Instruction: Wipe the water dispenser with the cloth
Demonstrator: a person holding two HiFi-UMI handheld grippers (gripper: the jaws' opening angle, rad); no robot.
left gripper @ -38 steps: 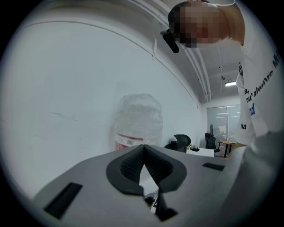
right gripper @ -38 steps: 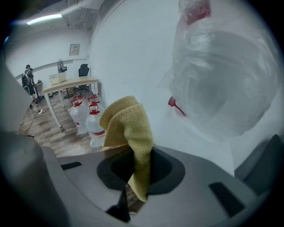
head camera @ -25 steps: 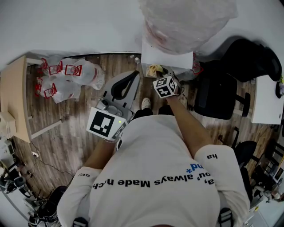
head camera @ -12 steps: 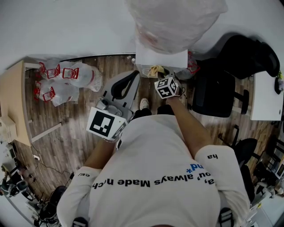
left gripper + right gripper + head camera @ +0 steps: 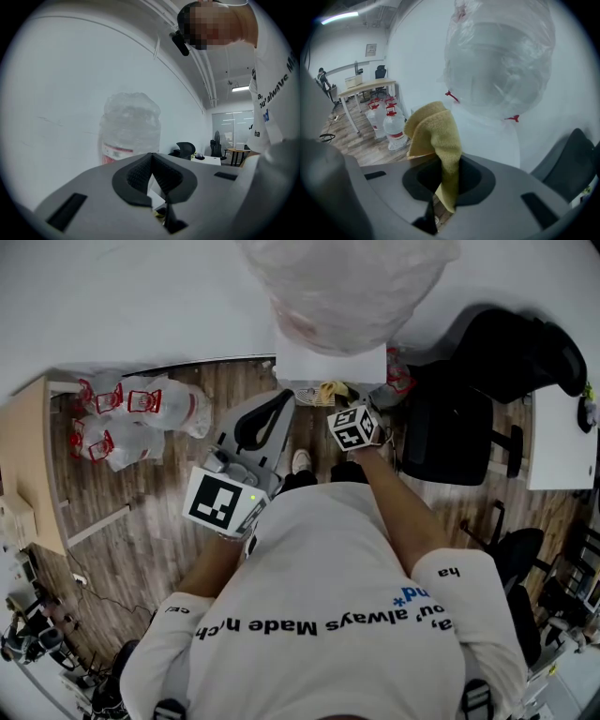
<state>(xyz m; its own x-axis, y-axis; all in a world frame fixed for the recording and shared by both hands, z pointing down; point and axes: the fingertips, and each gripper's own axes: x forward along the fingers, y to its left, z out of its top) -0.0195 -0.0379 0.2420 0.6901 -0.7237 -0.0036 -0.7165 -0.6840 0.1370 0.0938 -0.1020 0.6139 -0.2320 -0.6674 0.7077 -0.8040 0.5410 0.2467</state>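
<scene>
Only the right gripper view shows the right gripper (image 5: 445, 180) clenched on the cloth (image 5: 436, 140). The cloth is yellow, nubbly and folded, and stands up from the jaws near the white dispenser (image 5: 487, 136) and its plastic-wrapped bottle (image 5: 501, 61). The left gripper view shows the left gripper (image 5: 152, 180) closed on nothing, tips together, facing the bottle's red label, which is too blurred to read. The head view shows the shirt (image 5: 319, 549) print upside-down, with "always Made" legible, and red-labelled spare bottles (image 5: 141, 413) on the floor.
</scene>
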